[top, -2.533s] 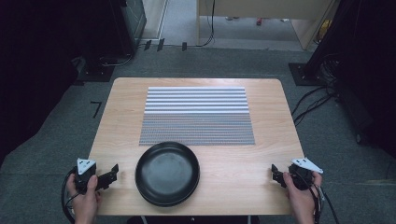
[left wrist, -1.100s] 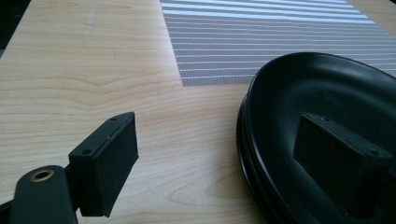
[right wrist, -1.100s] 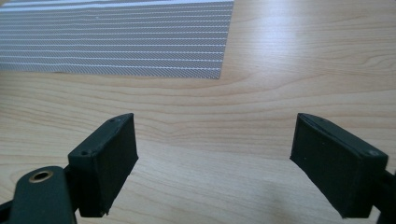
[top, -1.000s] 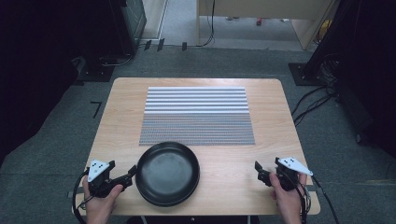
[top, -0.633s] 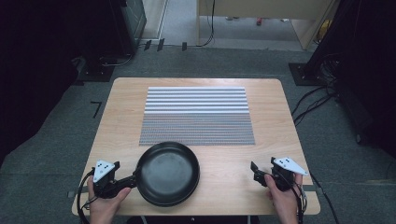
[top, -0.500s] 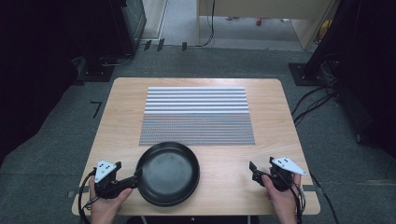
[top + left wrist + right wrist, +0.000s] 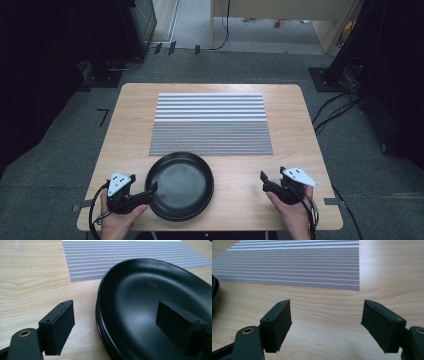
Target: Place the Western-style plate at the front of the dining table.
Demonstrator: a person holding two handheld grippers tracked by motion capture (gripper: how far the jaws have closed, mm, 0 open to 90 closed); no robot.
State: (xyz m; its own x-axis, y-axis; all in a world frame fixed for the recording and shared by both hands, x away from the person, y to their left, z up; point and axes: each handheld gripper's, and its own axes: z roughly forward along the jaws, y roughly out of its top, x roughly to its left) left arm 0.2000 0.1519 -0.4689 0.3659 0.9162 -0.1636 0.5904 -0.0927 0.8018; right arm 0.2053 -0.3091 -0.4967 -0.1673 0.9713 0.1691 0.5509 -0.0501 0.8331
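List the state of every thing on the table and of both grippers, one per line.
Black plate: upright, empty, flat on the table, off the mat.
Striped mat: spread flat, nothing on it.
Left gripper: open, jaws astride the plate's rim, not pressing.
Right gripper: open, jaws just closing a little, nothing between them.
Table: bare wood round the mat.

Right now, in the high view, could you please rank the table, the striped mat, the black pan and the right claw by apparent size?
1. Table
2. Striped mat
3. Black pan
4. Right claw, clearly smallest
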